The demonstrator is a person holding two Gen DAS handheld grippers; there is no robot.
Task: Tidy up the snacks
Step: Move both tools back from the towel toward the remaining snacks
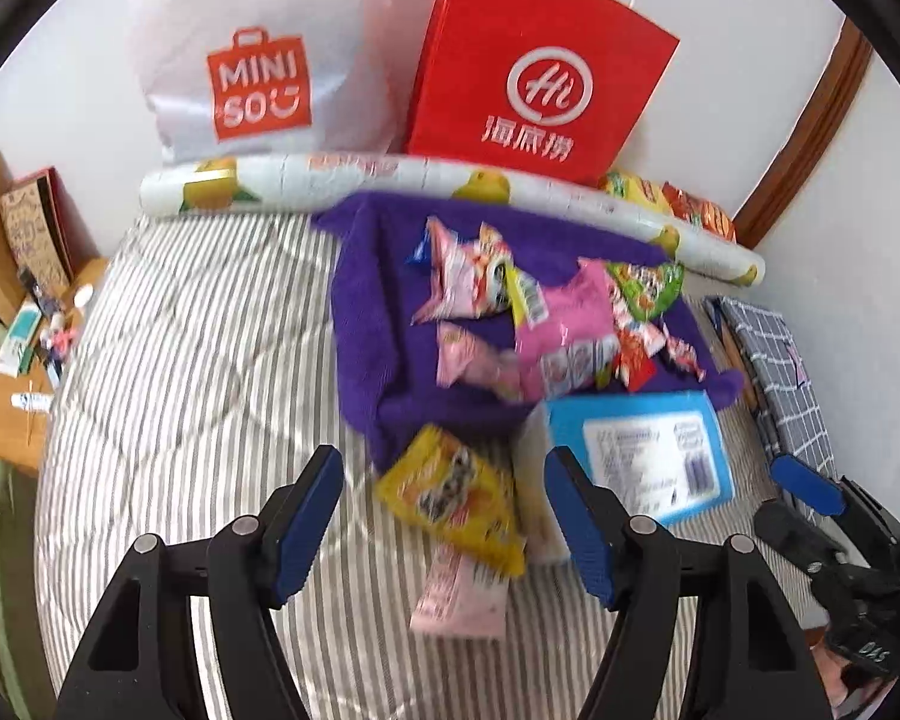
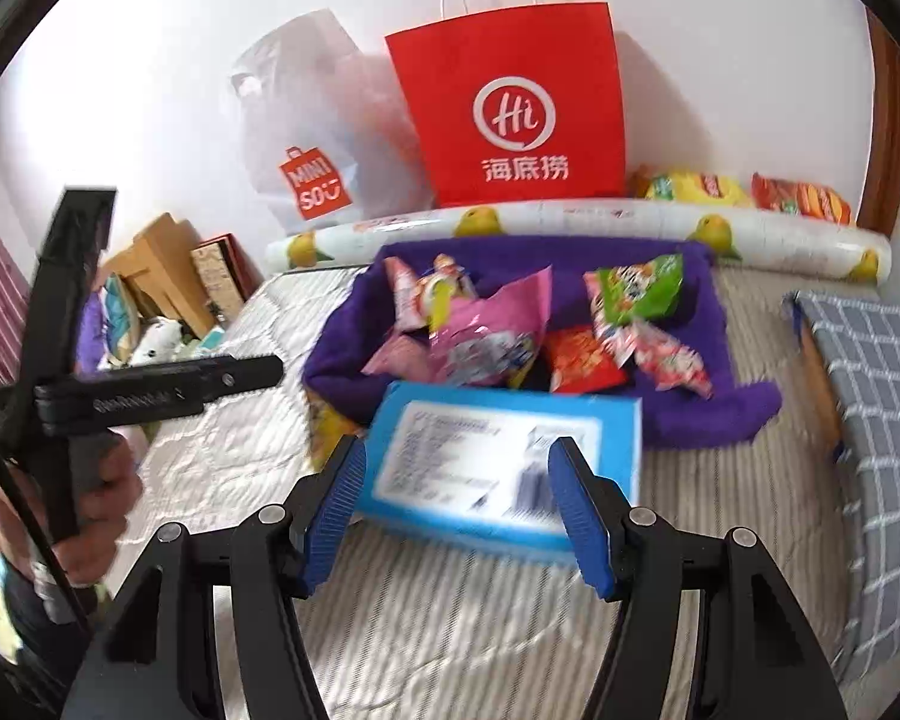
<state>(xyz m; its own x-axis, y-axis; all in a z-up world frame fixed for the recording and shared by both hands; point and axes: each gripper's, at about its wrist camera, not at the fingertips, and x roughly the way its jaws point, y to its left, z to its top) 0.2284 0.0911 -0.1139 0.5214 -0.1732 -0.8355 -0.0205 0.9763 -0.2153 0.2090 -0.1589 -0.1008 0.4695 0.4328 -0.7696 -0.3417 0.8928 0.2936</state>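
Several snack packets lie in a heap on a purple towel on the striped bed. A yellow packet and a pink packet lie on the bedcover in front of the towel. My left gripper hovers open above the yellow packet, its pads clear of it. A blue box with a white label rests at the towel's near edge. My right gripper stands open just in front of the box, gripping nothing.
A red paper bag and a white Miniso bag lean on the wall behind a lemon-print roll. More packets lie behind the roll. A checked fabric box is at the right, clutter at the left bedside.
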